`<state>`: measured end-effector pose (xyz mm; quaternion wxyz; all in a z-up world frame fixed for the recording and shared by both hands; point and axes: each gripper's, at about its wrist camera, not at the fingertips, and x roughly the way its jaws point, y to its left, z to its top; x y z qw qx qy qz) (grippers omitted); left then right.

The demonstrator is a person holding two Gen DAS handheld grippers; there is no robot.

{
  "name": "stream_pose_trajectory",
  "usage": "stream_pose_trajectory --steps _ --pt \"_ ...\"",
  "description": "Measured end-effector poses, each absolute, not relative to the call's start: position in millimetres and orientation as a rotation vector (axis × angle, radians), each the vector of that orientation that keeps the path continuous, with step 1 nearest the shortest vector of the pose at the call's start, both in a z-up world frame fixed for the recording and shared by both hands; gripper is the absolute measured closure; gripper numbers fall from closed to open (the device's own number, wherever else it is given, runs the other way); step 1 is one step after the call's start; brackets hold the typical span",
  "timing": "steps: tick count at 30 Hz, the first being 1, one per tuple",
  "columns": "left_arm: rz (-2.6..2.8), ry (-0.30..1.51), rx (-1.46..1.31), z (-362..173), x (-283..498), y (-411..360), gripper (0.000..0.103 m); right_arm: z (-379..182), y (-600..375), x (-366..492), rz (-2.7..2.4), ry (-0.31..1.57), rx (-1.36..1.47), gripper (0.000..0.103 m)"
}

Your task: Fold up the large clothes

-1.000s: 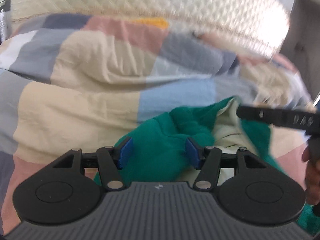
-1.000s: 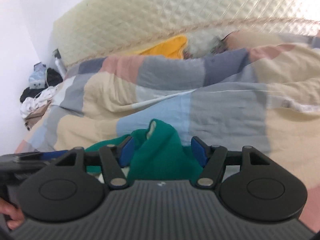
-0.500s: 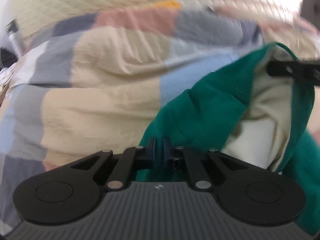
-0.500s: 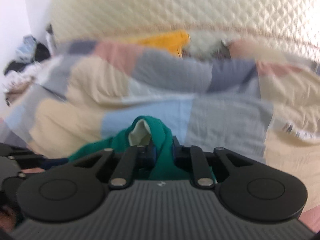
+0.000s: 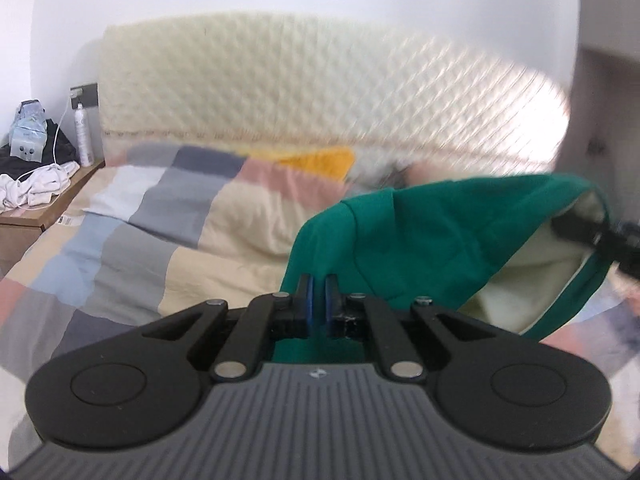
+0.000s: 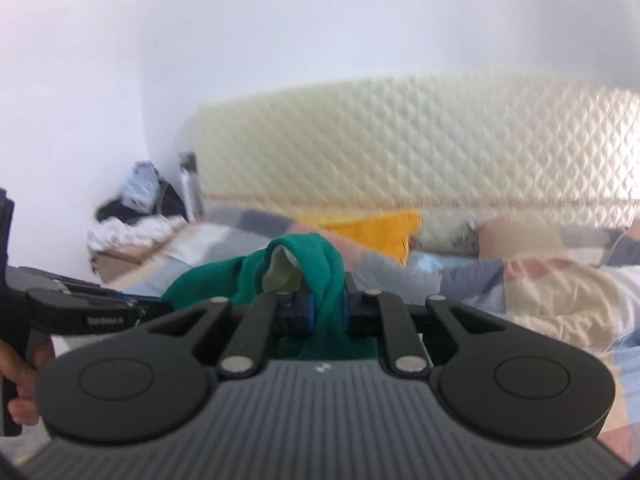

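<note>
Between my claws: green top, stretched from one claw across to the other, up off the bed.
Left claw: clamped on one edge of the green top; its jaws have just been closing, with the cloth caught between them.
Right claw: clamped on a bunched fold of the same top, with the pale inside showing just above my pads; its jaws have just been closing too.
Below my claws: patchwork blanket spread over the bed.
Far ahead of my claws: cream padded headboard, and a yellow cloth lying at its foot.
Off to the left of my left claw: small wooden table with a pile of clothes on it.
</note>
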<state>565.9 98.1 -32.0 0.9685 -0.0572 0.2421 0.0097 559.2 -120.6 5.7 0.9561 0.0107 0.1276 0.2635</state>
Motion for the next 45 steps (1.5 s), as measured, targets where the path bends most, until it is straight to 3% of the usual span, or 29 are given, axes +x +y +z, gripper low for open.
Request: stream_pose_trajectory --steps 7,12,16,21,26,28,30,31,33,37,45 --pt "-0.072 0.351 -0.075 -17 402 65 0.097 15 -157 429 0.570 0.133 0.023 0.088" --pt "-0.101 0.391 -0.152 -69 302 44 0.097 -17 -175 351 0.567 0.153 -0.005 0.088" --pt "-0.094 0.493 -0.254 -129 262 38 0.097 -64 -185 311 0.535 0.287 0.062 0.087" --pt "-0.085 0.617 -0.252 -183 249 28 0.097 -121 -188 286 0.469 0.469 0.074 0.086" --pt "-0.112 0.655 -0.210 -196 243 24 0.095 -145 -192 273 0.440 0.579 0.055 0.083" --pt "-0.133 0.644 -0.240 -193 240 30 0.079 -144 -195 266 0.443 0.611 0.069 0.077" --pt "-0.171 0.609 -0.299 -185 233 40 0.050 -140 -203 260 0.450 0.634 0.122 0.066" --pt "-0.181 0.566 -0.325 -177 229 46 0.049 -138 -208 257 0.460 0.638 0.148 0.055" --pt "-0.190 0.488 -0.346 -164 221 54 0.049 -131 -221 249 0.472 0.626 0.198 0.049" --pt "-0.229 0.429 -0.385 -155 221 60 0.049 -119 -237 235 0.464 0.539 0.229 0.047" --pt "-0.208 0.529 -0.305 -187 296 43 0.049 -117 -227 264 0.475 0.466 0.256 0.047"
